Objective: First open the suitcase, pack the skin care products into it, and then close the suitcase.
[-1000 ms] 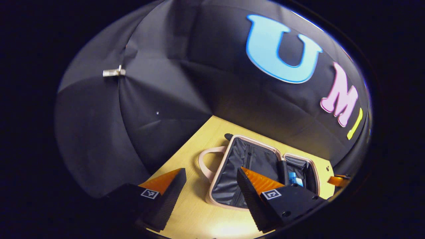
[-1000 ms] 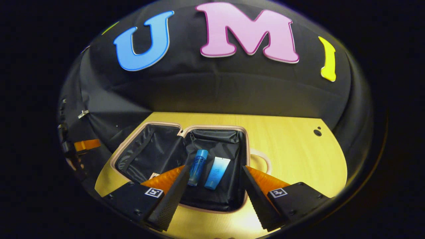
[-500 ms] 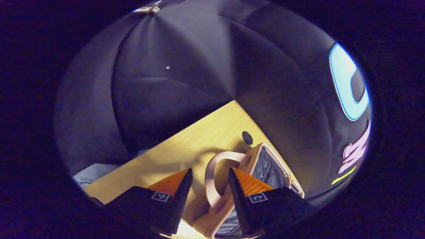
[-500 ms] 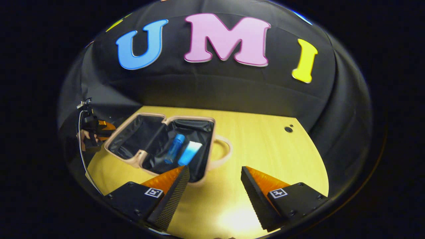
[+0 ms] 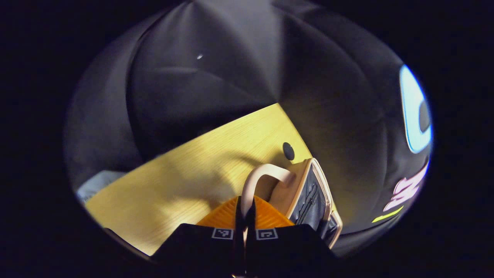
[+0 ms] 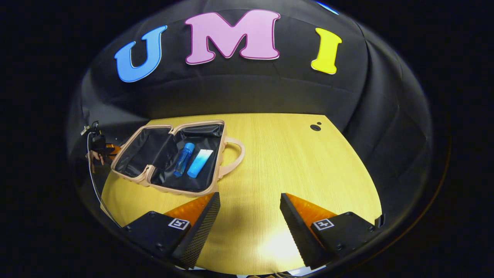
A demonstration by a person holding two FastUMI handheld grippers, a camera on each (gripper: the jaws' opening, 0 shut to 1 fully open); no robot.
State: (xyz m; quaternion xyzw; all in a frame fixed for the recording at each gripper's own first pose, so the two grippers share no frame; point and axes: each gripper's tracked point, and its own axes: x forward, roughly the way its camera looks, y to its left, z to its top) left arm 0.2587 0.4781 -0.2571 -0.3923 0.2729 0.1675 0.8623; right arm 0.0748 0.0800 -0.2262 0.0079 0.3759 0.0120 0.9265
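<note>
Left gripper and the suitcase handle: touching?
Touching. In the left gripper view the left gripper has both fingers closed on the pink handle of the suitcase, no gap visible.

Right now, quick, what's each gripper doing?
Left gripper: jaws closed on the suitcase handle.
Right gripper: jaws open, holding nothing, above the table.
</note>
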